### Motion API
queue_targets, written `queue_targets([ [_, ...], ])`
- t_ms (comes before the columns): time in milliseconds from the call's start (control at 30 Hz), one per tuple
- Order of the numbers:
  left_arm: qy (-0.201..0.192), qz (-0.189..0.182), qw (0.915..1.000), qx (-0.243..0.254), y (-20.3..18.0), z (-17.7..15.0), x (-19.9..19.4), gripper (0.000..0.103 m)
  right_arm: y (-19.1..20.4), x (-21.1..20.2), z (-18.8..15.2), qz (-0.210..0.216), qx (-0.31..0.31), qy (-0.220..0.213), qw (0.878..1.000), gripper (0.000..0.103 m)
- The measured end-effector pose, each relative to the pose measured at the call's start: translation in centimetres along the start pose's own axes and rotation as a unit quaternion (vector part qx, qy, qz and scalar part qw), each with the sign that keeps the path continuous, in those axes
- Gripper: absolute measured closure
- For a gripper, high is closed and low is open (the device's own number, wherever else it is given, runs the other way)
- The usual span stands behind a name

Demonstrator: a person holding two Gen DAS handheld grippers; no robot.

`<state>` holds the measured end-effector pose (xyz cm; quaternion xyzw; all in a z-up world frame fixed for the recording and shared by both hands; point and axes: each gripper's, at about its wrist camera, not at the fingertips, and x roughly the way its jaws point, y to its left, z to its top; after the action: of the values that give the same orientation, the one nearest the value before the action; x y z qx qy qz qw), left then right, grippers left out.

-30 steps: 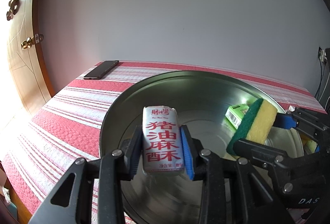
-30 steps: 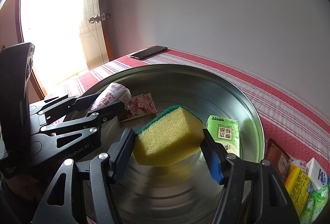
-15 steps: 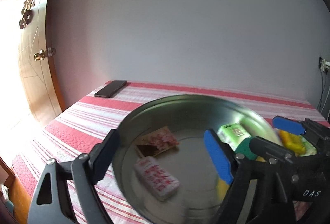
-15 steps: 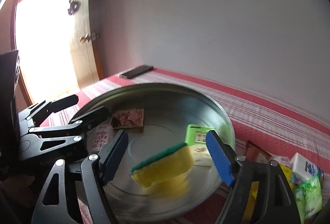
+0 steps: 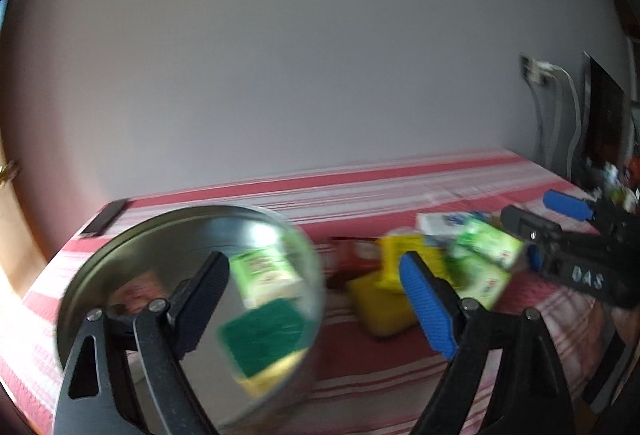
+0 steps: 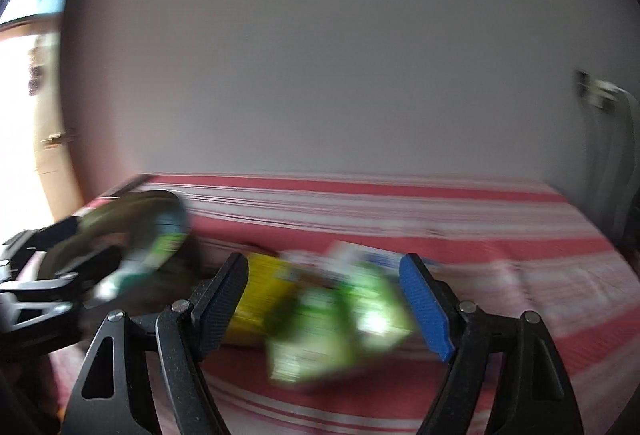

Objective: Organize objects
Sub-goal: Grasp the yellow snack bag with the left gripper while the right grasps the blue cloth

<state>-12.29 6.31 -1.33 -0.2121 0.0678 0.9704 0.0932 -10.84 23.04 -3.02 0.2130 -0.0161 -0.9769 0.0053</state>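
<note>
A steel bowl (image 5: 120, 255) stands at the left of the red-striped cloth. Inside it lie a green box (image 5: 268, 271), a green-and-yellow sponge (image 5: 264, 339) and a reddish packet (image 5: 136, 287), all blurred. My left gripper (image 5: 312, 261) is open and holds nothing, spanning the bowl's right rim and the cloth beside it. To the right lies a heap of packets, yellow (image 5: 384, 299) and green (image 5: 484, 255). My right gripper (image 6: 324, 263) is open above that heap, with green packets (image 6: 340, 323) and a yellow one (image 6: 264, 287) below its fingers. It holds nothing.
A dark phone (image 5: 104, 221) lies at the table's far left corner. A wall socket with cables (image 5: 536, 69) and dark clutter (image 5: 608, 139) sit at the right end. A bright doorway (image 6: 24, 115) is on the left. Bare cloth (image 6: 520, 275) runs right of the heap.
Both grippers opened: the white snack bar and the sponge dropped into the bowl. Both hands then swung right, away from the bowl and toward the heap of packets.
</note>
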Motion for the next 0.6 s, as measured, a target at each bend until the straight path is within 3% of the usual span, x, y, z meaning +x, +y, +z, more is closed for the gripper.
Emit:
queue_targets([
  [200, 0.04, -0.032, 0.9979, 0.04, -4.1, 0.4, 3.1, 0.015, -5.8, 0.2, -1.1, -0.073, 0.041, 0.035, 0.996, 0.023],
  [333, 0.067, -0.045, 0.9954, 0.052, -5.6, 0.5, 4.9, 0.015, -7.6, 0.6, -1.7, -0.075, 0.057, 0.066, 0.993, 0.023],
  [500, 0.096, -0.051, 0.9917, 0.069, -7.1, 0.4, 6.3, 0.015, -8.9, 1.2, -3.2, -0.047, 0.081, 0.113, 0.989, 0.023],
  [600, 0.109, -0.058, 0.99, 0.067, -7.0, 0.5, 7.1, 0.021, -9.0, 1.5, -3.4, -0.038, 0.084, 0.124, 0.988, 0.023],
])
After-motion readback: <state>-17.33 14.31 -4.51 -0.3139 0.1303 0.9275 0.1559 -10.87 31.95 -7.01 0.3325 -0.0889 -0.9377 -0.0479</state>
